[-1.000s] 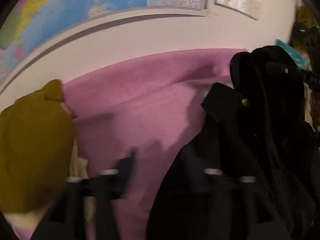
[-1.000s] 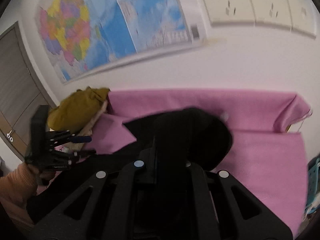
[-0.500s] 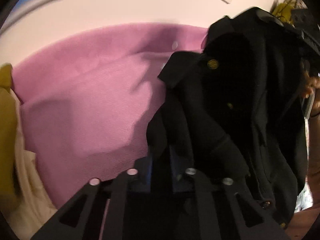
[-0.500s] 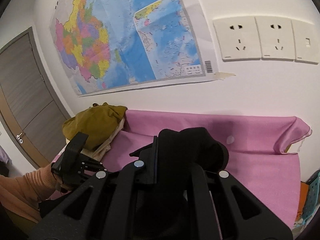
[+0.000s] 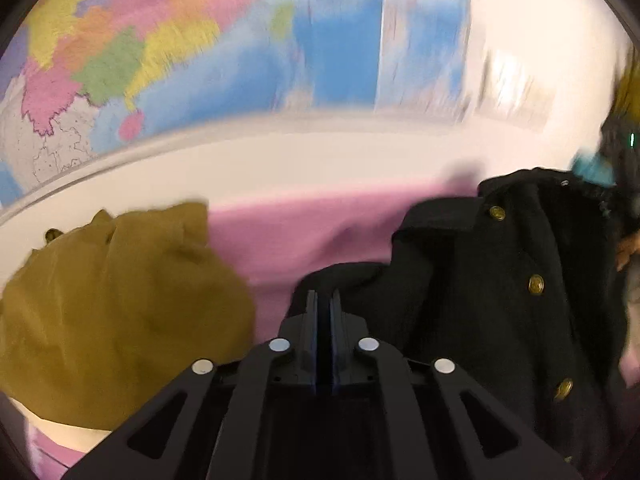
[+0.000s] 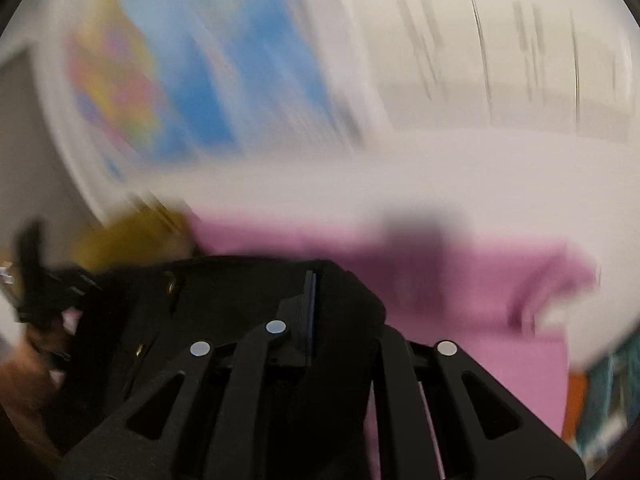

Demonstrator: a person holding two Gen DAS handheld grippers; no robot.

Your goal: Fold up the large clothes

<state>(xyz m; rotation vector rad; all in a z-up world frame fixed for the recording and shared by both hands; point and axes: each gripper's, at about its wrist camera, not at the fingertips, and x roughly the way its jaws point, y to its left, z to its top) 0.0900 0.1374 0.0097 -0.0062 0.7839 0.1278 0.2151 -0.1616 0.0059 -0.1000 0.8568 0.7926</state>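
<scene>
Your left gripper has its jaws pressed nearly together, pinching an edge of the black coat, whose brass buttons run down its front to the right of your fingers. The coat lies bunched on the pink cloth, beside the mustard-yellow garment at the left. Your right gripper has just been easing its jaws apart, yet a thick fold of the same coat sits between them, draped over the right finger. The wall map hangs behind, blurred.
</scene>
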